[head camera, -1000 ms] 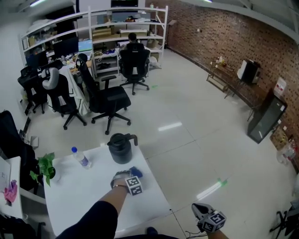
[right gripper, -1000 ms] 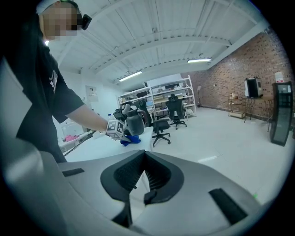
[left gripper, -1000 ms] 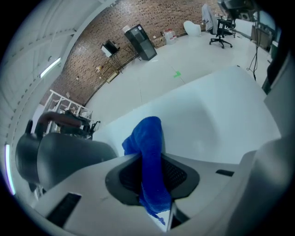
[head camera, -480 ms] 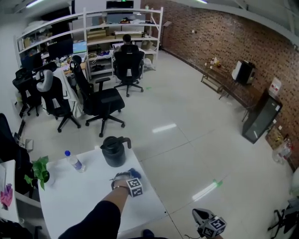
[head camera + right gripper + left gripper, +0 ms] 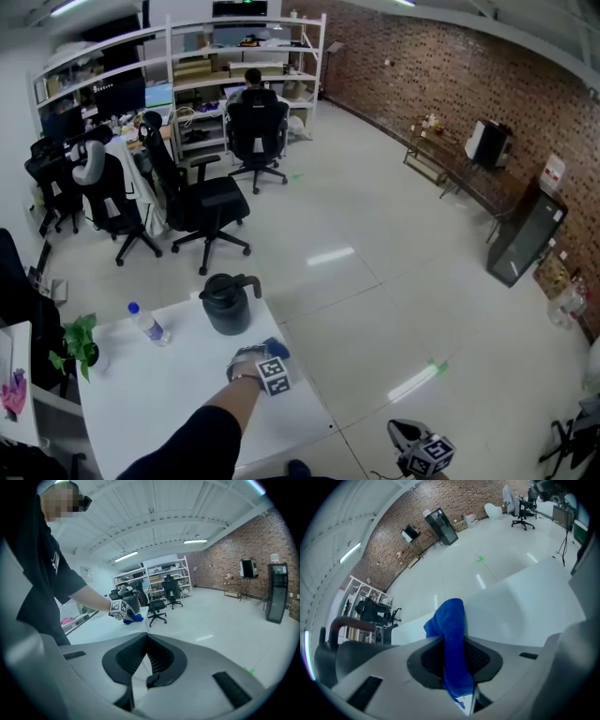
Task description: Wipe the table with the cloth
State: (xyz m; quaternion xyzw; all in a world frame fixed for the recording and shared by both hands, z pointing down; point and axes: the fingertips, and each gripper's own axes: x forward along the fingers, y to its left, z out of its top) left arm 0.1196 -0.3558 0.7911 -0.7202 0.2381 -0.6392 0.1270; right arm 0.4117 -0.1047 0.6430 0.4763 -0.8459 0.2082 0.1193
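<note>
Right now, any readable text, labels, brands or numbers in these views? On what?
None can be read.
Marker cube on the left gripper: black-and-white squares only, no letters.
Bottle label: too small.
Red-and-white sign by the brick wall: too blurred.

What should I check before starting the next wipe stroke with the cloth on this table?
1. Grip on the cloth: ok, the left tool is shut on it.
2. Cloth contact with the table: cannot tell; it is near the right edge, but whether it is pressing down is unclear.
3. Room beyond the cloth: not ok, the black jug stands close behind it.
4. Water bottle and plant: ok, both are at the table's left side, away from the cloth.
5. Right tool: ok, shut, empty and off the table.
</note>
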